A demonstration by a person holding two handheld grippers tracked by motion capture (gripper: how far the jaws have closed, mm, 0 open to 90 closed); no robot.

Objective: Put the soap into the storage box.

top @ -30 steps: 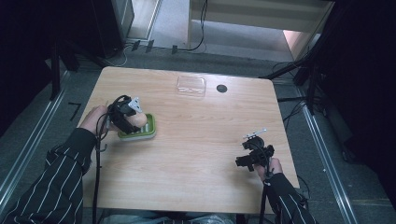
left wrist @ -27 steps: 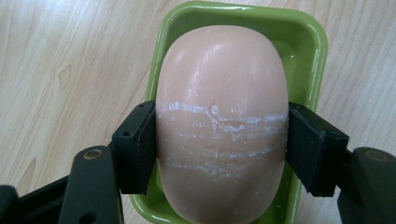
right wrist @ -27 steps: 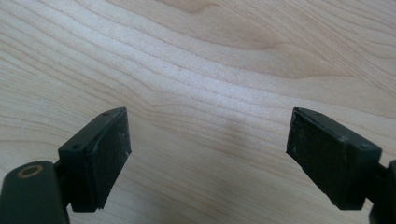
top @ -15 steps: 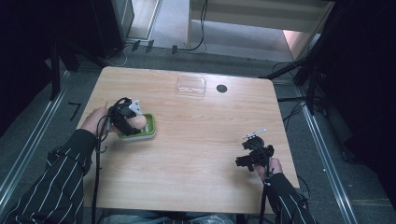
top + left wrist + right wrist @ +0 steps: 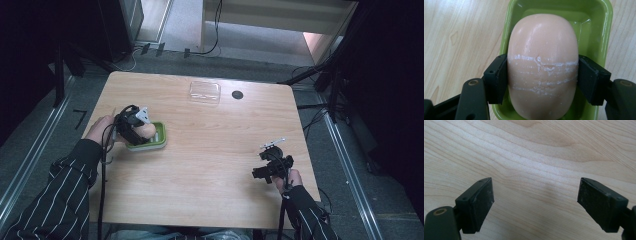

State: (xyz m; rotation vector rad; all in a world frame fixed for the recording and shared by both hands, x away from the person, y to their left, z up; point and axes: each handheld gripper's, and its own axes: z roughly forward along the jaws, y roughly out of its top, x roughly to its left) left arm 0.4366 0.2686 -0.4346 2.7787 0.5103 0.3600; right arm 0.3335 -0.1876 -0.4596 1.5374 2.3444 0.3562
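A: How does the left gripper (image 5: 541,75) stand?

B: Its two black jaws are pressed on both sides of a pale pink soap (image 5: 542,67). The pads (image 5: 496,78) touch the soap at its middle, so it is gripped firmly. The soap is in a green dish (image 5: 559,10), and in the left gripper view I cannot tell if it rests on the bottom or is a little above it.

A: And the hand that holds the gripper?

B: In the high view the left hand (image 5: 102,131) comes from the lower left side, with a striped sleeve (image 5: 60,195) behind it. The left gripper (image 5: 134,126) points toward the middle of the table (image 5: 210,150) and is tilted down over the dish (image 5: 159,141), near the left edge.

A: What about the right gripper (image 5: 535,202)?

B: Its jaws are wide apart with nothing between them; under them is bare wood. In the high view the right gripper (image 5: 270,165) is near the right front part of the table, well apart from the dish, with the right hand (image 5: 289,179) behind it.

A: What does each view add?

B: The left gripper view shows white scratch lines across the soap. The high view shows a clear plastic lid (image 5: 205,92) and a small black disc (image 5: 237,94) near the far edge.
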